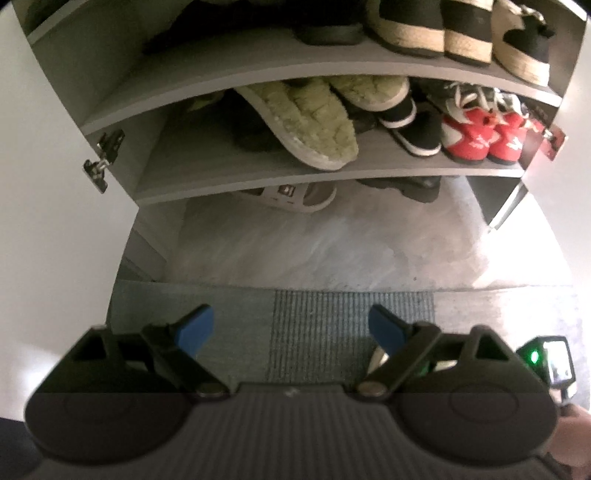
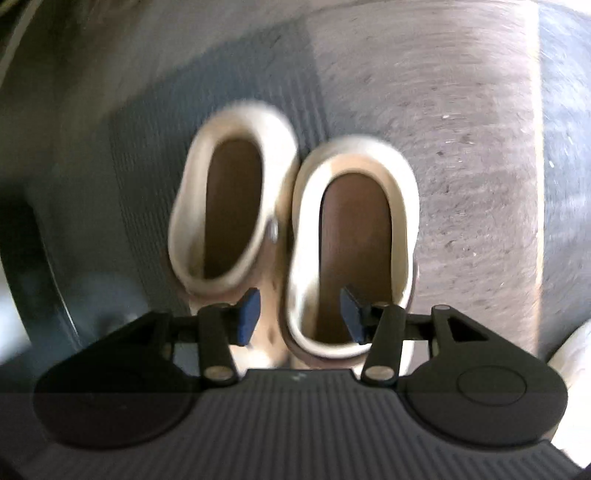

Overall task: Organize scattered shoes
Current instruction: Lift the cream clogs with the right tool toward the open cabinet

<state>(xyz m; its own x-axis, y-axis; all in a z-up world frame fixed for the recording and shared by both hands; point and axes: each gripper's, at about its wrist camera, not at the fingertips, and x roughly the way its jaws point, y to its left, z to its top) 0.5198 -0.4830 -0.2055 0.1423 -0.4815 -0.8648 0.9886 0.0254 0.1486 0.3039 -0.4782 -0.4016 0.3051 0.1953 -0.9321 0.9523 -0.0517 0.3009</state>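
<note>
A pair of cream clogs with brown insoles stands side by side on a grey ribbed mat (image 2: pixel 140 184), the left clog (image 2: pixel 232 206) touching the right clog (image 2: pixel 356 236). My right gripper (image 2: pixel 300 315) points down over their heels. One blue pad sits beside the left clog's heel and the other inside the right clog's opening. The right clog's inner wall lies between them without being pressed, so the gripper is open. My left gripper (image 1: pixel 291 325) hangs wide open and holds nothing, above the mat in front of the shoe cabinet (image 1: pixel 295 173).
The cabinet's grey shelves hold green furry slippers (image 1: pixel 314 122), a black and white shoe (image 1: pixel 413 129), red sneakers (image 1: pixel 484 136) and rope-soled shoes (image 1: pixel 424 33) on top. A white slide (image 1: pixel 291 195) lies beneath. The cabinet door with its hinge (image 1: pixel 99 158) stands open at left.
</note>
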